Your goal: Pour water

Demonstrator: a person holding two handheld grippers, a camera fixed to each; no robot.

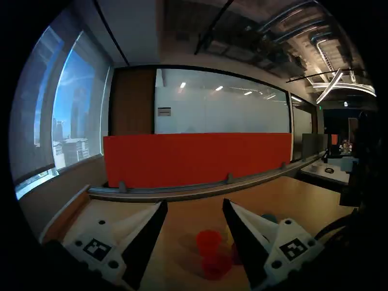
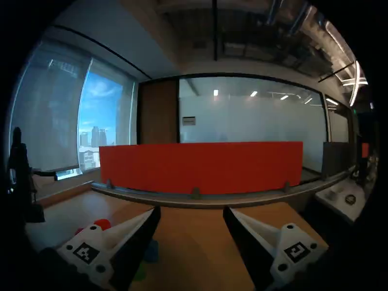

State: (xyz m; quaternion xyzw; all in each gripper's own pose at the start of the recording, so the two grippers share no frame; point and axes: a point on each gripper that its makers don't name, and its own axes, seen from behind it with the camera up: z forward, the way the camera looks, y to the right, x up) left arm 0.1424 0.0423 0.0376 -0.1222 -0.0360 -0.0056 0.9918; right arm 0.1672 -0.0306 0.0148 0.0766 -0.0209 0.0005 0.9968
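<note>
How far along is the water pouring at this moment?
Nothing looks done yet. The left gripper and right gripper are both open and empty above the desk. The red cups stand on it ahead of the left gripper, not gripped. Picking up, pouring and setting down all remain.

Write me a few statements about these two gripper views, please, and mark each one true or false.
1. The left gripper is open and grips nothing. True.
2. The red cups lie on the floor. False: they stand on the wooden desk, ahead of the left gripper's fingers.
3. The right gripper is shut on a cup. False: its fingers stand apart with nothing between them.
4. An orange divider panel runs along the far edge of the desk. True.
5. The window shows blue daytime sky. True.
</note>
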